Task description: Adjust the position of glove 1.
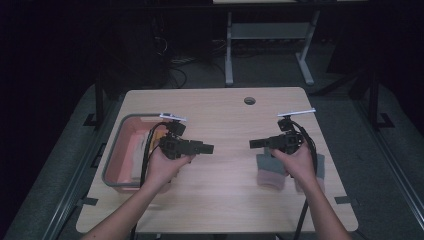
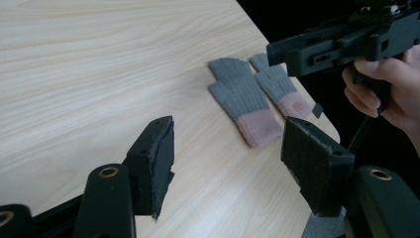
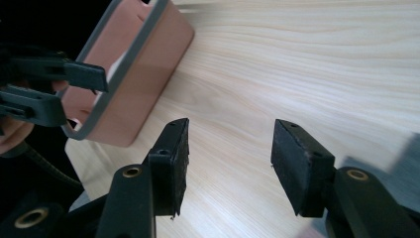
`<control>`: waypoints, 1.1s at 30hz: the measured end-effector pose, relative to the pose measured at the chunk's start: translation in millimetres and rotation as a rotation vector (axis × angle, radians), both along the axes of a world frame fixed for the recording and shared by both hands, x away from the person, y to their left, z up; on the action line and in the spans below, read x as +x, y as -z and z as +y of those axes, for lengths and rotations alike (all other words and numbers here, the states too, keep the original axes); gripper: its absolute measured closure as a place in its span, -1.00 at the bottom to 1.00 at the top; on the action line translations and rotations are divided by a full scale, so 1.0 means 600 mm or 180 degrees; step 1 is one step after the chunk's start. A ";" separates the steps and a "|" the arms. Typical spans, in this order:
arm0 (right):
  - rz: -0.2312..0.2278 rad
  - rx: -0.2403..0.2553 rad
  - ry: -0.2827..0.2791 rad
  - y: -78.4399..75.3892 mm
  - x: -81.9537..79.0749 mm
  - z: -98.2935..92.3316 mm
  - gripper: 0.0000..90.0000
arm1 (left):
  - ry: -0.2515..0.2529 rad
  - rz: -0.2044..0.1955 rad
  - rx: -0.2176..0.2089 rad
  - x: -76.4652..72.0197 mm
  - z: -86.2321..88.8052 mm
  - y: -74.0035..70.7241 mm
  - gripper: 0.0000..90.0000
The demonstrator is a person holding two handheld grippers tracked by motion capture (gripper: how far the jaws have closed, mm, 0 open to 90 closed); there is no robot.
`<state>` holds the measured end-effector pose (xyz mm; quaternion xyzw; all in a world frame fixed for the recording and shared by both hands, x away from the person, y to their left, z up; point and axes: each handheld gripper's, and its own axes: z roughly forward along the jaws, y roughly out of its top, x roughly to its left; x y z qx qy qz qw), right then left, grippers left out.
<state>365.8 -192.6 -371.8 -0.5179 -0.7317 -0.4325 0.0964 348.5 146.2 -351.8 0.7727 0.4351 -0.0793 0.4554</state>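
Two grey knit gloves with pink cuffs [image 2: 247, 96] lie side by side near the table's right edge; in the high view they [image 1: 270, 172] lie partly under the person's right hand. My left gripper [image 1: 207, 148] is held above the table, points right and is open, with nothing between its pads [image 2: 228, 144]. My right gripper [image 1: 255, 144] faces it from the right, also open and empty [image 3: 230, 148]. In the left gripper view the right gripper [image 2: 280, 54] hovers above the gloves. The left gripper [image 3: 81, 94] shows at the left of the right gripper view, in front of the bin.
A pink bin with a grey rim [image 1: 111, 155] stands at the table's left edge [image 3: 143, 74], beside the left hand. The light wooden table [image 1: 225, 115] has a round cable hole [image 1: 249, 100] near its far edge. Beyond the table stand a desk frame and cables on a dark floor.
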 end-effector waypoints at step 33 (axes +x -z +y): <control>-0.0095 -0.0556 0.0279 0.035 -0.064 -0.126 0.08 | 0.0339 0.0027 -0.0156 -0.013 -0.102 0.027 -0.20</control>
